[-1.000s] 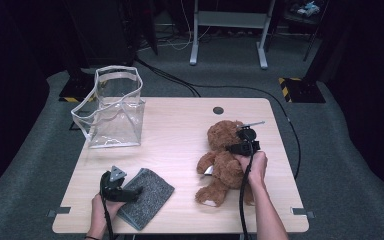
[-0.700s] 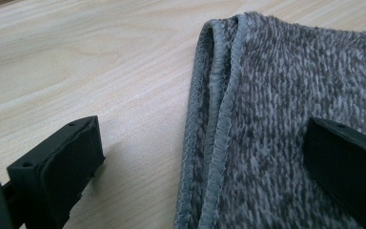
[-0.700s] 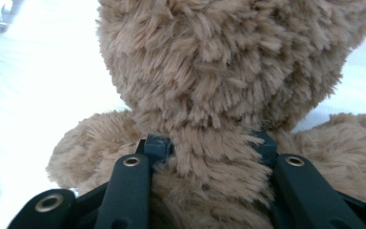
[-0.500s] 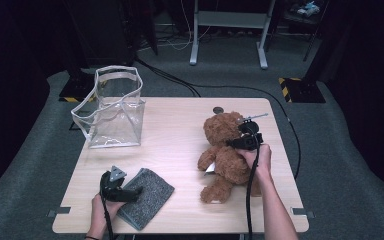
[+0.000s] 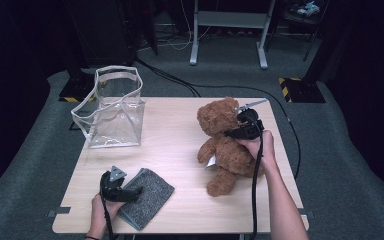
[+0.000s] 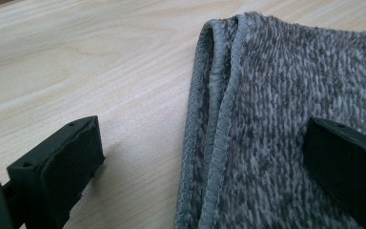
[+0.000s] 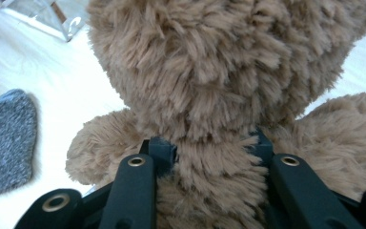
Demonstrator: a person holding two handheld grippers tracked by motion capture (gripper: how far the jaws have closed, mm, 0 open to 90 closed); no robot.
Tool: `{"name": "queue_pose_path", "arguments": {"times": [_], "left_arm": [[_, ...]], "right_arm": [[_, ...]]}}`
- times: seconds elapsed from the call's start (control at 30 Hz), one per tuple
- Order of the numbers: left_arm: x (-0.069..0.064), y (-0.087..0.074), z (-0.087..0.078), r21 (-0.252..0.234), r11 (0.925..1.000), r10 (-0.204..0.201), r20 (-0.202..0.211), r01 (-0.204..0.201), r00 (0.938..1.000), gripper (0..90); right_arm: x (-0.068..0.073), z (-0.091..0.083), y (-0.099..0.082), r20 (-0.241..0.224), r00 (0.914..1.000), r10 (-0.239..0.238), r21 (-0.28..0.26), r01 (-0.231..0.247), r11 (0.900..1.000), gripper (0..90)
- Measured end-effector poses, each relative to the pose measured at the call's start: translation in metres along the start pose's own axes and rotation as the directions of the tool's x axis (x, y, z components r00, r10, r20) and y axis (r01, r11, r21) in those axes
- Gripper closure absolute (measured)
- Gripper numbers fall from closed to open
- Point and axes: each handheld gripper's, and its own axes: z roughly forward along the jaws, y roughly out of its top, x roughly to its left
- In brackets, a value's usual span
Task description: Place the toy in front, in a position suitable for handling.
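A brown teddy bear (image 5: pixel 225 150) hangs upright at the right of the table, its head raised and a lower foot near the tabletop. My right gripper (image 5: pixel 230 134) is shut on the bear's neck; in the right gripper view its jaws press into the fur (image 7: pixel 209 71) from both sides, with the right gripper (image 7: pixel 209 149) just below the head. At the front left lies a folded grey knitted cloth (image 5: pixel 147 196). My left gripper (image 5: pixel 136 191) rests open at the cloth's edge. One jaw sits over bare wood and the other over the cloth (image 6: pixel 290 95), so the left gripper (image 6: pixel 202 152) straddles the hem.
A clear plastic tote bag (image 5: pixel 112 112) with a white trim stands open at the back left of the wooden table (image 5: pixel 172 135); its corner (image 7: pixel 52 14) shows beyond the bear. Cables trail off the table's right side. The floor around is dark grey.
My right gripper has risen with the bear, pulling its head and body up from lying on the table. The left gripper and the cloth have stayed put.
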Motion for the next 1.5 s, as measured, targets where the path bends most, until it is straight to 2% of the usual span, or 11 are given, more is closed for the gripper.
{"name": "queue_pose_path", "arguments": {"times": [0.17, 0.4, 0.43, 0.57, 0.7, 0.83, 0.93, 1.0, 1.07, 1.1, 1.5], "left_arm": [[0.000, 0.000, 0.000, 0.004, 1.0000, 0.006, 0.002, -0.006, 1.0000, 0.3], [0.000, 0.000, 0.000, 0.005, 1.0000, 0.005, 0.002, -0.005, 1.0000, 0.3], [0.000, 0.000, 0.000, 0.004, 1.0000, 0.006, 0.001, -0.006, 1.0000, 0.3], [0.000, 0.000, 0.000, 0.000, 1.0000, 0.000, 0.000, 0.000, 1.0000, 0.3], [0.000, 0.000, 0.000, 0.000, 1.0000, 0.000, 0.000, 0.000, 1.0000, 0.3], [0.000, 0.000, 0.000, 0.000, 1.0000, 0.004, 0.000, -0.004, 1.0000, 0.3], [0.000, 0.000, 0.000, 0.001, 1.0000, 0.004, 0.000, -0.004, 1.0000, 0.3], [0.000, 0.000, 0.000, 0.000, 1.0000, 0.004, 0.000, -0.004, 1.0000, 0.3], [0.000, 0.000, 0.000, 0.000, 1.0000, 0.004, 0.000, -0.004, 1.0000, 0.3], [0.000, 0.000, 0.000, 0.000, 1.0000, 0.004, 0.000, -0.004, 1.0000, 0.3], [0.000, 0.000, 0.000, 0.001, 1.0000, 0.004, 0.000, -0.004, 1.0000, 0.2]], "right_arm": [[0.009, 0.003, 0.011, -0.026, 0.9983, -0.053, 0.015, 0.053, 0.9985, 65.9], [0.025, 0.025, 0.020, -0.086, 0.9871, -0.135, 0.068, 0.141, 0.9877, 65.3], [0.027, 0.037, 0.021, -0.112, 0.9804, -0.163, 0.080, 0.172, 0.9818, 64.3], [0.034, 0.058, 0.023, -0.133, 0.9771, -0.166, 0.136, 0.184, 0.9734, 62.5], [0.043, 0.102, 0.016, -0.151, 0.9705, -0.188, 0.221, 0.219, 0.9504, 60.2], [0.047, 0.112, 0.015, -0.151, 0.9699, -0.191, 0.218, 0.221, 0.9506, 55.7], [0.046, 0.110, 0.016, -0.154, 0.9693, -0.192, 0.222, 0.223, 0.9493, 49.2], [0.044, 0.105, 0.017, -0.151, 0.9715, -0.183, 0.208, 0.212, 0.9548, 34.2], [0.045, 0.102, 0.016, -0.145, 0.9748, -0.169, 0.200, 0.197, 0.9598, 30.3], [0.044, 0.095, 0.015, -0.137, 0.9767, -0.165, 0.177, 0.188, 0.9660, 19.6], [0.024, 0.033, -0.007, -0.097, 0.9897, -0.105, 0.040, 0.110, 0.9932, 5.1]]}}
